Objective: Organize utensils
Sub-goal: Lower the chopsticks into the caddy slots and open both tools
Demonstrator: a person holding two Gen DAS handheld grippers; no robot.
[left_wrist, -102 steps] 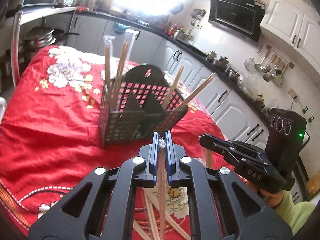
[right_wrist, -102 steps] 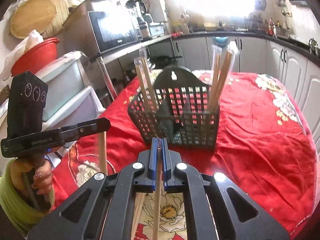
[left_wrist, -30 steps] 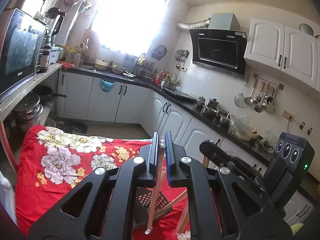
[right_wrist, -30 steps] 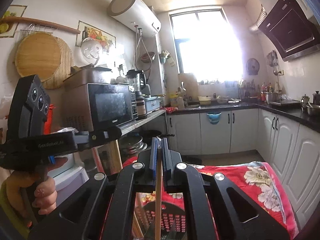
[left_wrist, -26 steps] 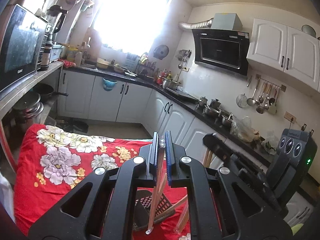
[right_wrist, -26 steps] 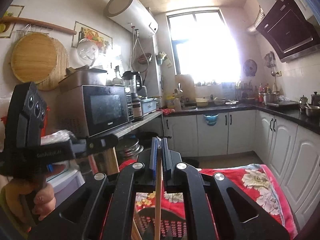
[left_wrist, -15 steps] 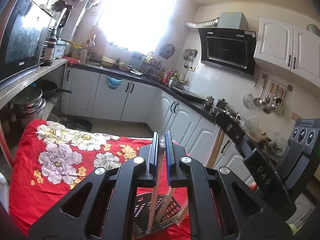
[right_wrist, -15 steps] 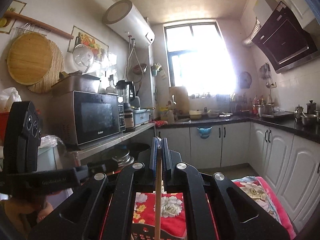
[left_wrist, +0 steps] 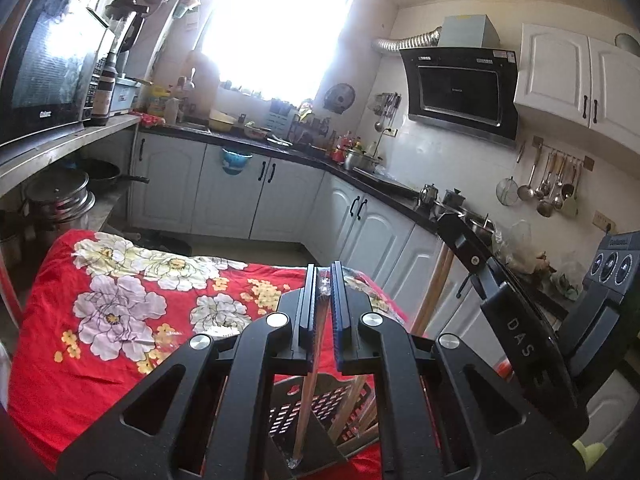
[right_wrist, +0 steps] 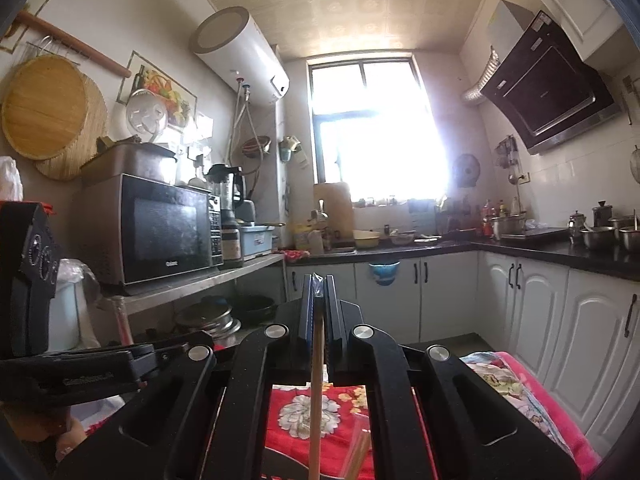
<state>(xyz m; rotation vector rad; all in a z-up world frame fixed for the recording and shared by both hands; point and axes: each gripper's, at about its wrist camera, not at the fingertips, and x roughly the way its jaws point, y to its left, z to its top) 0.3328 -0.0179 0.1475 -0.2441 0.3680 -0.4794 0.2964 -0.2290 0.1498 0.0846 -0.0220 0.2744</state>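
In the left wrist view my left gripper [left_wrist: 322, 276] is shut on a plastic-wrapped chopstick pair [left_wrist: 307, 400]. The pair hangs down with its lower end inside the black mesh utensil basket [left_wrist: 332, 398] just below. At right, my right gripper [left_wrist: 450, 224] hovers higher, holding a wooden chopstick [left_wrist: 434, 288]. In the right wrist view my right gripper [right_wrist: 318, 280] is shut on that chopstick [right_wrist: 316, 400], which points down toward the basket's dark rim [right_wrist: 280, 462]. Wrapped chopsticks [right_wrist: 360, 448] stand in the basket. The left gripper [right_wrist: 136, 354] is at the left, in a hand.
The basket stands on a table under a red floral cloth [left_wrist: 100, 340]. White cabinets [left_wrist: 240, 200] and a dark counter run behind it. On a steel shelf sits a microwave [right_wrist: 160, 228], with pots [left_wrist: 60, 196] beneath.
Both grippers have sunk, still holding their chopsticks. In the left wrist view more of the basket shows below. The right wrist view has tipped up, showing less of the table.
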